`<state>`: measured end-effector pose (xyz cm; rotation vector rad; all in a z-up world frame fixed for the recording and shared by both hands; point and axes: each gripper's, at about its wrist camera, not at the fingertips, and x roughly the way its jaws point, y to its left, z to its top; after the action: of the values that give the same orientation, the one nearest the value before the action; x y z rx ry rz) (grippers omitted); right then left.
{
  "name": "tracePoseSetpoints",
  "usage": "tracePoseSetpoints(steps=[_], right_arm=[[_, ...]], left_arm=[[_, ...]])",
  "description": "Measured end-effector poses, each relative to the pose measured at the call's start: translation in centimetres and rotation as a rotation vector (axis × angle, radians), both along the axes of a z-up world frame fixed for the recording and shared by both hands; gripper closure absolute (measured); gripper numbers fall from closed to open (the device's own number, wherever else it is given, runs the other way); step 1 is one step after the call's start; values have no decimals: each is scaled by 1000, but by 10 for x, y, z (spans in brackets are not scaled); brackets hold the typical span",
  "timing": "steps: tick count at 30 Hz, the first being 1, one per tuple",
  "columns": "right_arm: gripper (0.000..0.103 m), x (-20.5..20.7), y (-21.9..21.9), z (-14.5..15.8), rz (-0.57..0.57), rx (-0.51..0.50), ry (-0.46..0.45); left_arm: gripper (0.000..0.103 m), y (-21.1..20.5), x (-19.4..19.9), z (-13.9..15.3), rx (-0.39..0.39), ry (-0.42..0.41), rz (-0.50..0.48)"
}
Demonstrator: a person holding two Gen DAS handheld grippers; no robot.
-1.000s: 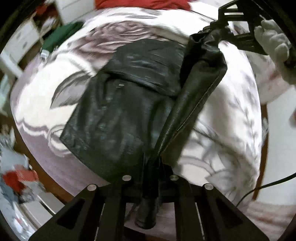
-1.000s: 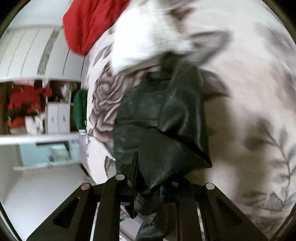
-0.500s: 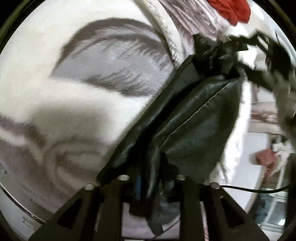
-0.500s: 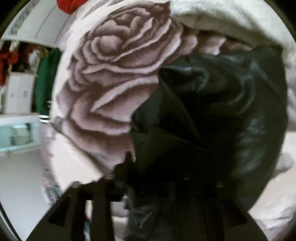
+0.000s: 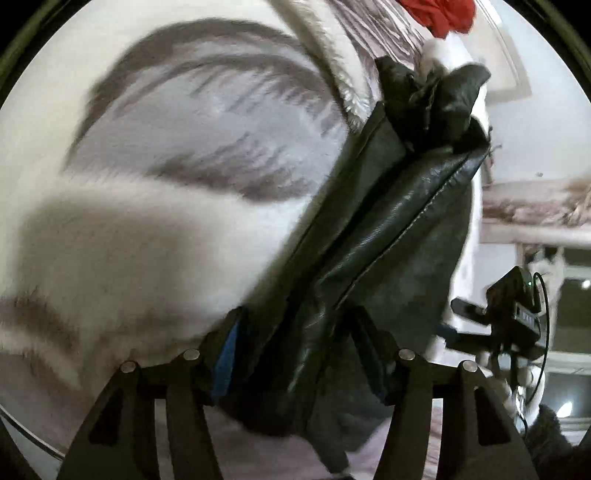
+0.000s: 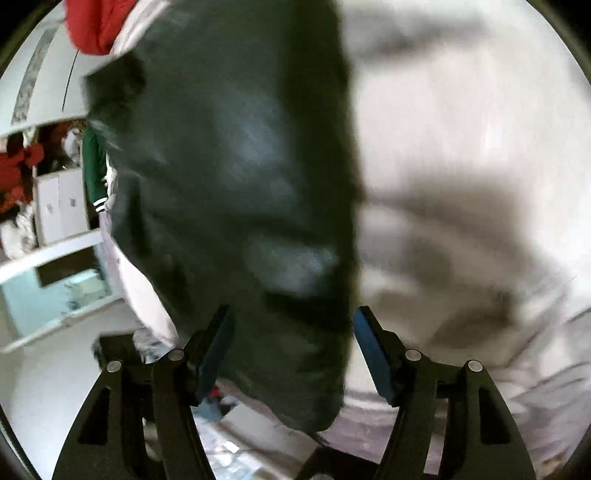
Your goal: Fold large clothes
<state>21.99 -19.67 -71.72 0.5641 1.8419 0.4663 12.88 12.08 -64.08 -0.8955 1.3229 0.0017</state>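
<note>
A black leather jacket (image 5: 388, 236) lies folded on a white blanket with grey flower prints (image 5: 155, 192). My left gripper (image 5: 299, 350) is open, its blue-padded fingers (image 5: 225, 354) spread on either side of the jacket's edge, which lies between them. In the right wrist view the jacket (image 6: 236, 177) is a dark blurred mass on the blanket (image 6: 461, 184). My right gripper (image 6: 291, 350) is open with its fingers apart over the jacket's near end. The right gripper's body also shows in the left wrist view (image 5: 513, 321), off to the right.
A red garment (image 5: 439, 14) lies at the far end of the bed, also in the right wrist view (image 6: 96, 26). A green garment (image 6: 94, 166) hangs at the bed's left side. White cabinets (image 6: 59, 206) and floor are beyond.
Both grippers were shut on the jacket's sleeve and carried it across the body. Both have since opened and let the leather go, and the right gripper has drawn back.
</note>
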Motion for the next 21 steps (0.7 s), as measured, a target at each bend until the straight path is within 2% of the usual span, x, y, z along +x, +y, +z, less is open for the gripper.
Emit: tracePoseSetpoints(steps=[1, 2, 4, 6, 7, 8, 10, 13, 15, 16, 18, 19, 20, 21], right_arm=[[34, -8, 0, -16, -7, 39, 27], [34, -14, 1, -30, -15, 69, 44], [33, -19, 6, -48, -44, 118, 53], [38, -23, 6, -52, -130, 158, 15], [64, -26, 7, -49, -145, 158, -9], [82, -30, 9, -44, -149, 170, -24], [86, -43, 8, -30, -188, 204, -15], [88, -73, 5, -6, -157, 185, 25], [88, -94, 5, 1, -96, 168, 64], [86, -107, 4, -1, -39, 131, 95], [70, -124, 7, -14, 52, 68, 166], [61, -128, 5, -19, 95, 16, 205], [61, -129, -1, -18, 128, -30, 215], [60, -126, -7, -13, 124, -26, 207]], left_arm=[[49, -4, 1, 2, 32, -12, -5], [64, -8, 1, 6, 58, -28, -8], [81, -14, -3, 15, 101, -51, -14], [86, -14, -11, 25, 94, -69, 17], [87, -15, -17, 32, 90, -75, 30], [87, -16, -26, 42, 94, -86, 40], [87, -17, -44, 52, 84, -71, 27], [87, -18, -77, 55, 68, -2, -16], [85, -21, -88, 42, 51, 68, -39], [80, -21, -93, 36, 58, 111, -36], [74, -17, -98, 33, 66, 179, 8], [73, -16, -97, 37, 77, 184, 28], [67, -15, -96, 45, 108, 167, 36], [61, -15, -96, 53, 150, 152, 36]])
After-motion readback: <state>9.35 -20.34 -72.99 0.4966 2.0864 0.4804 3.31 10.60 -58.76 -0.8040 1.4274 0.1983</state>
